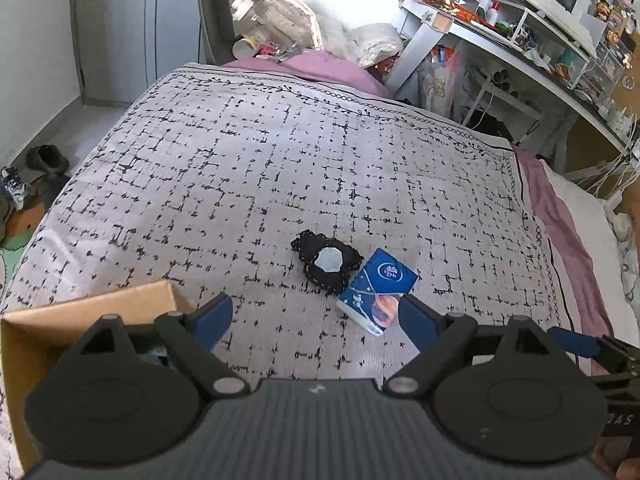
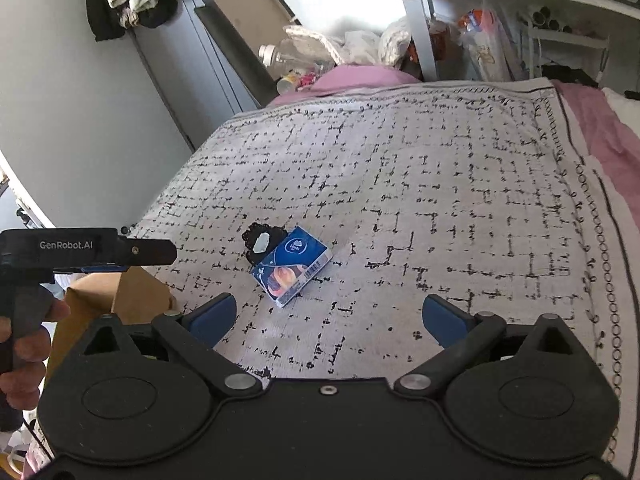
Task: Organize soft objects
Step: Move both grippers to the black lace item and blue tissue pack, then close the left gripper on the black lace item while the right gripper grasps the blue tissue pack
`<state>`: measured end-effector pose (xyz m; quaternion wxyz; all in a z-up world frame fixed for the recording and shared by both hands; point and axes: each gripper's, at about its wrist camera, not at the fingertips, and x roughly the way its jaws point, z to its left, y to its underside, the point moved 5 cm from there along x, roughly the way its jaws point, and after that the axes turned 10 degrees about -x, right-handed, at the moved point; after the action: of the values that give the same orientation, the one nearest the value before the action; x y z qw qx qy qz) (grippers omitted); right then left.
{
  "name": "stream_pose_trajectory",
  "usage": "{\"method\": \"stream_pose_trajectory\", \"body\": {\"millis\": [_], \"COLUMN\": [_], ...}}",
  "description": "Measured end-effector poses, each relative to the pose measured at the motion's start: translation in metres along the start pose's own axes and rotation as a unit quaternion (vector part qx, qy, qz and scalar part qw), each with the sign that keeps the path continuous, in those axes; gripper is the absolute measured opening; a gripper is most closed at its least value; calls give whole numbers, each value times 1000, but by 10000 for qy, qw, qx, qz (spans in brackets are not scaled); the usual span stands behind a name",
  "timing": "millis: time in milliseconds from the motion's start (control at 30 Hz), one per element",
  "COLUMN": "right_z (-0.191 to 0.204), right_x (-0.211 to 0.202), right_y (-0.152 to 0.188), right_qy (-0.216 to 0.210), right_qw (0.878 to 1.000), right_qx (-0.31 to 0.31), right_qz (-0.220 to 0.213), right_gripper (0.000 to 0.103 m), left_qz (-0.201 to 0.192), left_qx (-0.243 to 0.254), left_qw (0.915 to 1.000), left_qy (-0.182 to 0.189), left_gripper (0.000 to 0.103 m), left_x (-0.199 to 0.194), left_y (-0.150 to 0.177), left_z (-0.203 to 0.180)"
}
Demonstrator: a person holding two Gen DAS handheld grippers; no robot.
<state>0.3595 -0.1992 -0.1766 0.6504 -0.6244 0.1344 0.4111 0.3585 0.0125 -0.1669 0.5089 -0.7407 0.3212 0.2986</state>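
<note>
A blue tissue pack [image 1: 374,290] lies on the patterned bedspread [image 1: 280,152], touching a black lace item with a pale patch [image 1: 326,260] on its left. Both also show in the right wrist view: the pack [image 2: 294,266] and the black item [image 2: 260,242]. My left gripper [image 1: 316,318] is open and empty, just short of the pack, with the cardboard box [image 1: 80,320] at its left finger. My right gripper [image 2: 330,316] is open and empty, a little nearer than the pack and to its right. The left gripper's body [image 2: 80,250] shows at the left of the right wrist view.
The box [image 2: 120,296] stands at the bed's near left corner. Purple bedding [image 1: 560,220] runs along the right side. A cluttered white desk [image 1: 520,40] stands to the right, bottles and bags [image 1: 280,28] beyond the bed's far end, shoes [image 1: 44,160] on the floor at left.
</note>
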Motion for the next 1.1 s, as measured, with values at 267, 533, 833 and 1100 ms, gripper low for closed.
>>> {"method": "stream_pose_trajectory", "body": {"millis": [267,533,833,1100], "right_z": [14,29,40,40], "right_x": [35,67,97,121], "right_y": [-3,-2,-4,-8], "right_qy": [1,19,162,433], "right_qw": [9991,9954,9908,9851], "right_qx": [-387,-905,-1301,-1624], "right_qz": [145,318,323,350], "right_gripper": [102,103,103,103], "left_qz": [73,125,286,334], "left_qx": [31,-142,-237,-362], "left_qw": [10000,9998,9993,9988], "left_qy": [50,45,30,30], "left_gripper": [84,77,74,74], "left_x": [18,30,48,58], "left_y": [-7,-14,-17,-26], "left_z": [2,15,26,25]}}
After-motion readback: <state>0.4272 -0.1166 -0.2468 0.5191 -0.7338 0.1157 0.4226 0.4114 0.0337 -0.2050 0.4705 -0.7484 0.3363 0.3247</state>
